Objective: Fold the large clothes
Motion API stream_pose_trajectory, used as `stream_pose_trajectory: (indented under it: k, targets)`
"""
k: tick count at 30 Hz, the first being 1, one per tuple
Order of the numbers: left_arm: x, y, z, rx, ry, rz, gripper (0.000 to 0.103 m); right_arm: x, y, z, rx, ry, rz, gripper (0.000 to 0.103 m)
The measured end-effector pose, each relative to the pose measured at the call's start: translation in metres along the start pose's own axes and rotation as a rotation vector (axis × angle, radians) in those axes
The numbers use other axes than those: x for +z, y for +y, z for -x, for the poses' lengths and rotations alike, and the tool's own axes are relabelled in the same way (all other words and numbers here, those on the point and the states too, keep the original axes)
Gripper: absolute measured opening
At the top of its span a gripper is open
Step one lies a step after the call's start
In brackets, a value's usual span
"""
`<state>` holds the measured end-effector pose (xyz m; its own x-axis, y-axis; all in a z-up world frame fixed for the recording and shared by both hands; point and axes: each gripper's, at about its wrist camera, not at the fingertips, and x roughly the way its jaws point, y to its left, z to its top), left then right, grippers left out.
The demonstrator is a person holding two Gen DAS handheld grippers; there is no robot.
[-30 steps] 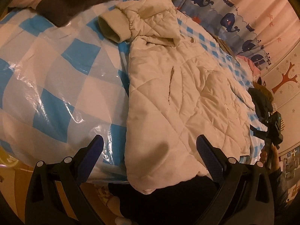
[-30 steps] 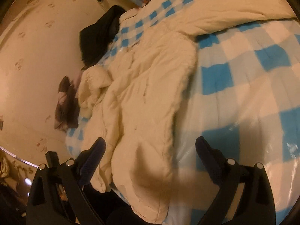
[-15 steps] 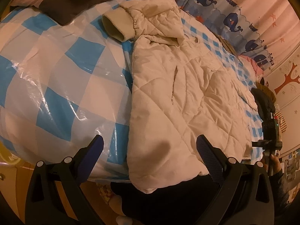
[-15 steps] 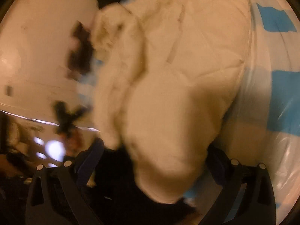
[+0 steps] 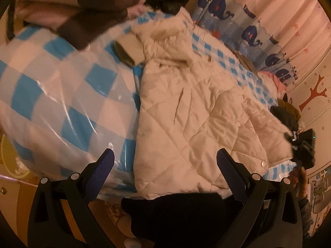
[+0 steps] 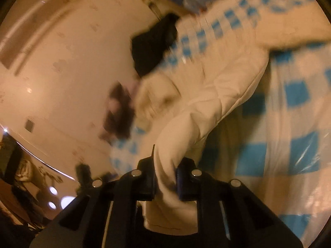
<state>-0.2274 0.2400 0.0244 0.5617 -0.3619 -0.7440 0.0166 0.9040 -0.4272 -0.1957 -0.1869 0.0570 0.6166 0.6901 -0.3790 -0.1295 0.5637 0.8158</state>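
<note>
Closing on the coat's [image 6: 209, 111] hem, the right gripper [image 6: 165, 178] pinches the cream fabric, while the left gripper [image 5: 165, 165] hangs open above the bed [image 5: 62, 95].

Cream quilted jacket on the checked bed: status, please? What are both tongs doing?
Right tongs closing, pinching the hem of the cream quilted jacket. Left tongs open, empty, over its near edge. Nothing in the way; folded brown-and-pink blanket lies clear.
</note>
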Motion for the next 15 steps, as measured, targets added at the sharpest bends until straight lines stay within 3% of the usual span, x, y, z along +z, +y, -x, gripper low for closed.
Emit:
stream_pose_trajectory:
  k: [2, 5, 8, 11, 12, 13, 15]
  targets:
    - [0.002, -0.002, 0.010, -0.005, -0.019, -0.005, 0.095, 0.003, 0.015, 0.030, -0.014, -0.036, 0.034, 0.015]
    - [0.002, -0.003, 0.014, -0.013, -0.024, -0.014, 0.095, -0.011, 0.007, 0.071, -0.095, -0.020, 0.053, 0.015]
    - [0.002, -0.002, 0.004, -0.016, 0.001, -0.018, 0.095, -0.042, -0.043, 0.091, -0.234, 0.027, -0.021, 0.015]
    - [0.005, -0.001, -0.014, -0.012, 0.032, -0.013, 0.095, -0.080, -0.117, 0.087, -0.385, 0.132, -0.138, 0.016]
    - [0.008, -0.002, -0.020, -0.011, 0.040, -0.014, 0.095, -0.093, -0.137, 0.084, -0.379, 0.171, -0.199, 0.022]
    - [0.014, -0.004, -0.025, -0.008, 0.040, -0.021, 0.095, -0.098, -0.145, 0.087, -0.344, 0.154, -0.240, 0.025]
    - [0.025, -0.008, -0.032, -0.010, 0.030, -0.035, 0.095, -0.091, -0.135, 0.094, -0.389, 0.117, -0.229, 0.039]
